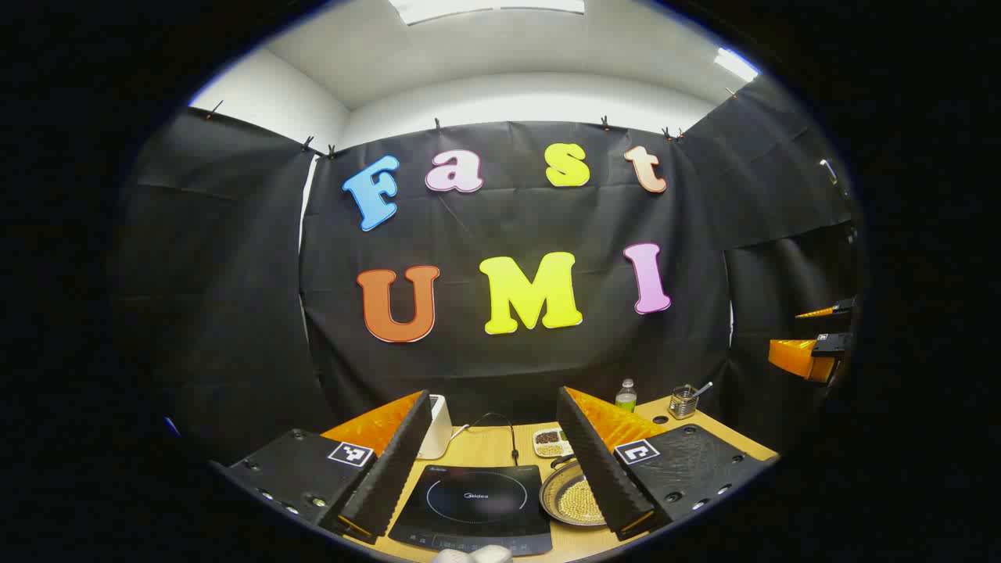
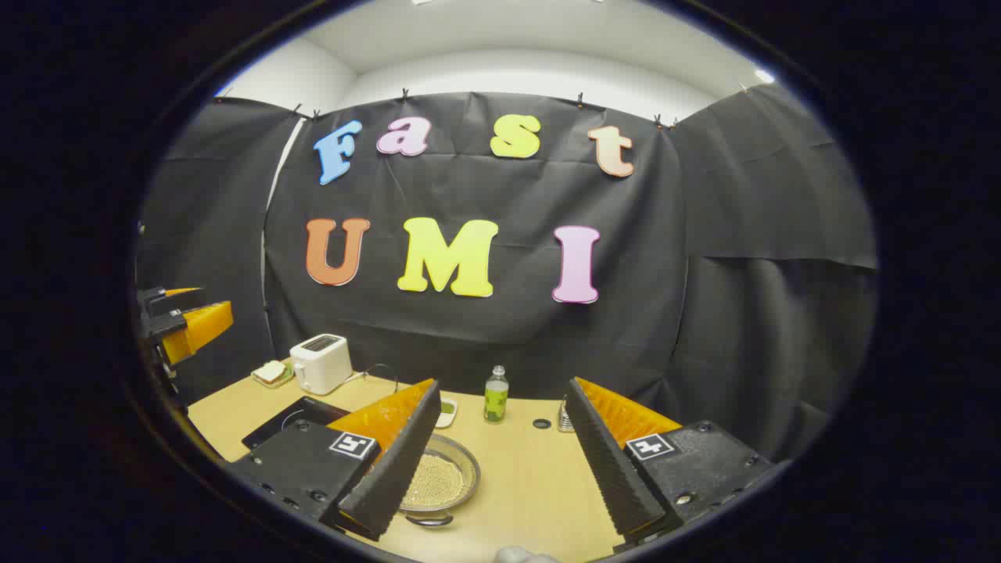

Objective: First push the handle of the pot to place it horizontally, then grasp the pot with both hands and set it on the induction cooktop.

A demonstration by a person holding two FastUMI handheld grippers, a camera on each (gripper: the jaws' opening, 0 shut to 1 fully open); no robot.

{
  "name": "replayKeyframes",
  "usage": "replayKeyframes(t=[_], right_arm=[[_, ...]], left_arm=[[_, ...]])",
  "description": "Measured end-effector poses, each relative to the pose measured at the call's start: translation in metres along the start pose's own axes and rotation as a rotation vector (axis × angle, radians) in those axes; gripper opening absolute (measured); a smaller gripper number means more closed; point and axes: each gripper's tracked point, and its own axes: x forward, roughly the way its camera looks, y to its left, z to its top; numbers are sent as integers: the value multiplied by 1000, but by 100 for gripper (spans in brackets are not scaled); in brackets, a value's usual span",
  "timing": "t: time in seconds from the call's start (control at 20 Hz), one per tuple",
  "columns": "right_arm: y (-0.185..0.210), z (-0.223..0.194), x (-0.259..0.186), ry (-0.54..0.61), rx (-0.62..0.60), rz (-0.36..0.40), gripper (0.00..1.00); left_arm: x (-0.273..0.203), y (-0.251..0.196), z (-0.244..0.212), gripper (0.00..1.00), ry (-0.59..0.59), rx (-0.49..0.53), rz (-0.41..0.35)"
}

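The pot (image 2: 439, 478), filled with pale grains, sits on the table (image 2: 524, 477) just beside the induction cooktop (image 1: 473, 504), its handle (image 2: 428, 520) pointing toward the camera, so the push likely comes first. The 2 grippers, left gripper (image 1: 485, 477) and right gripper (image 2: 500, 469), hover above with jaws wide apart, holding nothing.

My table (image 2: 516, 477) is pale tan wood. The induction cooktop (image 1: 473, 504) is glossy black with a thin pale ring drawn on it. The pot (image 2: 438, 478) is silver metal, filled with yellowish beige grains. My toaster (image 2: 319, 363) is white. The bottle (image 2: 495, 397) is green under a white cap. The wall cloth is black.
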Motion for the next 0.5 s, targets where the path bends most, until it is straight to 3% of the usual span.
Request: replayKeyframes(t=[0.5], right_arm=[[10, -7, 8, 19, -10, 5, 100]], left_arm=[[3, 5, -5, 96, 7, 1, -2]])
